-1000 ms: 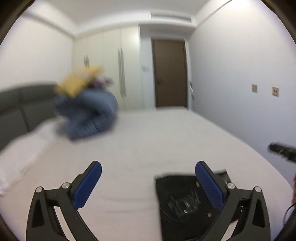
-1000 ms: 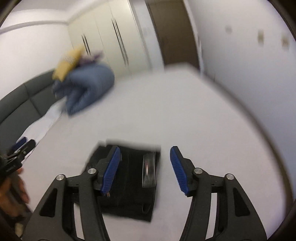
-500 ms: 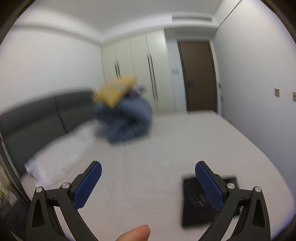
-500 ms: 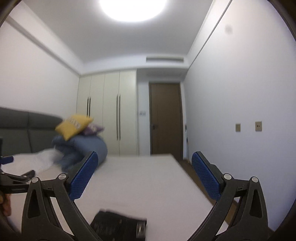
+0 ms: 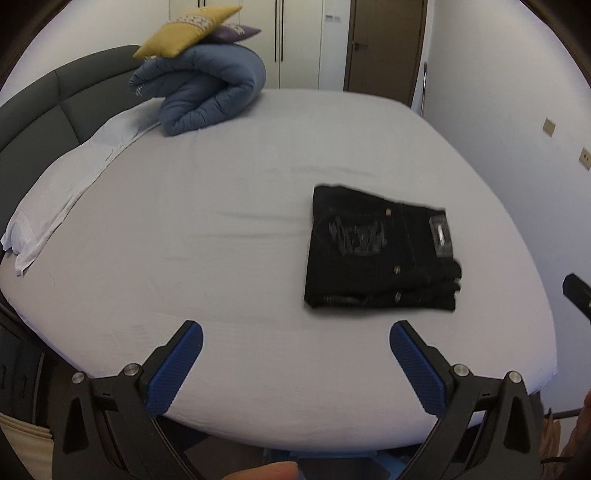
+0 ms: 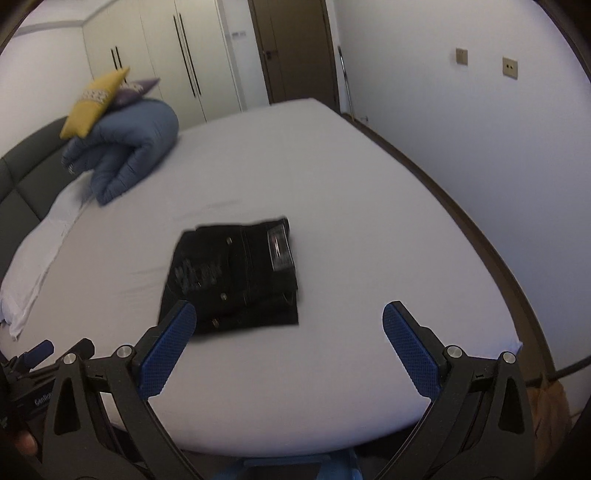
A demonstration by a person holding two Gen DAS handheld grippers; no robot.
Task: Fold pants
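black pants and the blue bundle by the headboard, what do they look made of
The black pants: probably denim, matte, judging by the metal rivets, visible seams and a waistband patch with some sheen. The blue bundle: a quilted, padded comforter, soft and matte, shown by its stitched puffy channels and thick rolled folds. The exact fibre of either cannot be told.

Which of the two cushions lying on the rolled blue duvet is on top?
The yellow cushion; it lies over the purple cushion, which shows only partly behind it on the duvet.
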